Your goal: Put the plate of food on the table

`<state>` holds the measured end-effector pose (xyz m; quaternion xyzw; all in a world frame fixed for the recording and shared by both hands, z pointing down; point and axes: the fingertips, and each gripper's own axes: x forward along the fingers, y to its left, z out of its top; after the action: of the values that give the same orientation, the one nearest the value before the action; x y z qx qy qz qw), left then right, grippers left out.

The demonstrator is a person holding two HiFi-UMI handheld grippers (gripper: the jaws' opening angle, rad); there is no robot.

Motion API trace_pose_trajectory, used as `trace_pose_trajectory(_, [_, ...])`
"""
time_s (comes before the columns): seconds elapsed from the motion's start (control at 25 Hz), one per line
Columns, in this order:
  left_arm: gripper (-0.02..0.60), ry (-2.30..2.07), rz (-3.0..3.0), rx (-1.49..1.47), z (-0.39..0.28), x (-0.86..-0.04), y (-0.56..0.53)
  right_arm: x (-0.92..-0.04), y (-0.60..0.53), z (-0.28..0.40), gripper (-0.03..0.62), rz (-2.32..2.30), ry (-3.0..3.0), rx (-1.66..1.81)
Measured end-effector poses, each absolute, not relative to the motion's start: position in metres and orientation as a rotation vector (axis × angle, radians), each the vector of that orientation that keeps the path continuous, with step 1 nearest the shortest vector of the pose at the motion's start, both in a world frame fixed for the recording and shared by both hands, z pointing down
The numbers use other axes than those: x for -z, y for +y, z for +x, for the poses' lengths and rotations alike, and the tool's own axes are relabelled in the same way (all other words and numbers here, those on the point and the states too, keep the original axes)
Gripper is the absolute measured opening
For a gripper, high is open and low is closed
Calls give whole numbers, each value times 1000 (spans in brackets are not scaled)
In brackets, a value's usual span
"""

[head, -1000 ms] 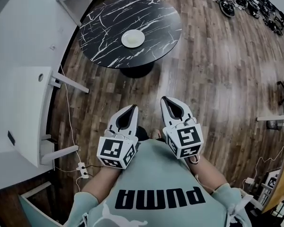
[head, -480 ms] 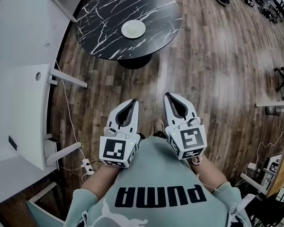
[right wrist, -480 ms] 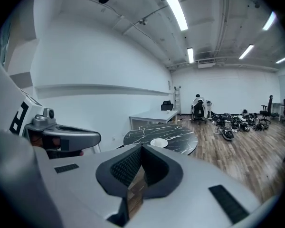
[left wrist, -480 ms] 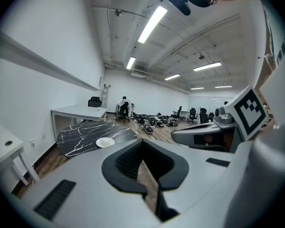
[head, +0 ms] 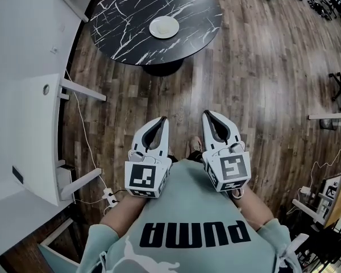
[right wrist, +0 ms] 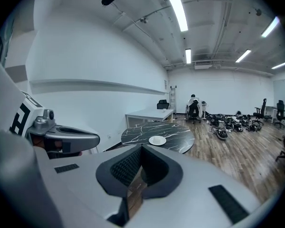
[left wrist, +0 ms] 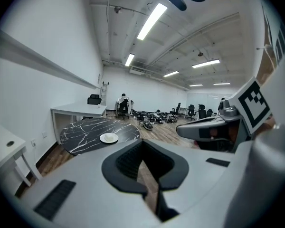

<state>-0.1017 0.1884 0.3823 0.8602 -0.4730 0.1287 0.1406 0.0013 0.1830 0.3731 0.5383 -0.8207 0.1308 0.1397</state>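
The plate (head: 163, 27) is already sitting on the tabletop (head: 125, 36) — left tool (head: 163, 119) and right tool (head: 205, 113) are clenching nothing, so keeping them well clear seems best.

Whatever lies on the plate (head: 154, 29) is too small to tell.

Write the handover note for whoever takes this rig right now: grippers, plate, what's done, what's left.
Left gripper: shut, empty, held low in front of the torso.
Right gripper: shut, empty, beside the left.
Plate: sits flat on the round black marble table, something small and white on it, well ahead of both grippers.
Done: plate is on the table.
Left: nothing visible for this job; leave the plate alone.
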Motion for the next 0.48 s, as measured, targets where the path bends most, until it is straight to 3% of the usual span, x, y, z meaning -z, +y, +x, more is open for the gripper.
trace_pose_trajectory(0.48, [6, -1406, 2470, -371, -121, -388, 183, -378, 192, -7, 8, 1597, -2356, -370])
